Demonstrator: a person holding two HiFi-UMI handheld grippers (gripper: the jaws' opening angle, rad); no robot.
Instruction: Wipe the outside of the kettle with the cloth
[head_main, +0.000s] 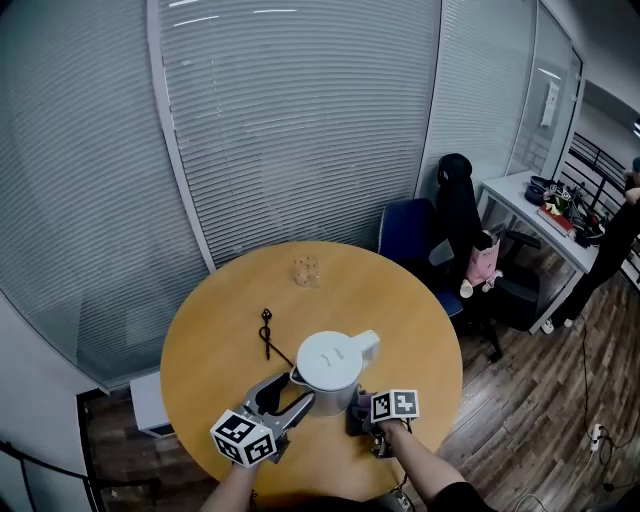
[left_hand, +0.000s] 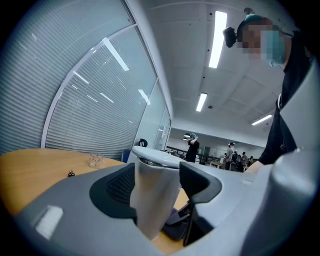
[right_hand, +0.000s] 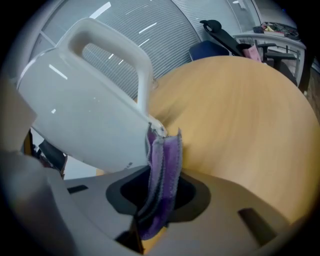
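Note:
A white kettle (head_main: 330, 368) stands on the round wooden table (head_main: 410, 300), near its front edge. My left gripper (head_main: 291, 393) comes in from the lower left, shut on a narrow part of the kettle (left_hand: 152, 195) under the lid; both pads (left_hand: 120, 186) touch it. At the kettle's lower right, my right gripper (head_main: 362, 414) is shut on a folded purple cloth (right_hand: 162, 170). The cloth's top edge lies against the kettle's lower wall (right_hand: 85, 115) below the handle (right_hand: 112, 42). In the head view the cloth (head_main: 357, 418) is a dark bit by the kettle's base.
A small black cord-like item (head_main: 267, 331) lies left of the kettle and a small clear glass (head_main: 306, 270) stands toward the far edge. Chairs (head_main: 420, 235) and a desk (head_main: 545, 215) stand at the right, with window blinds behind the table.

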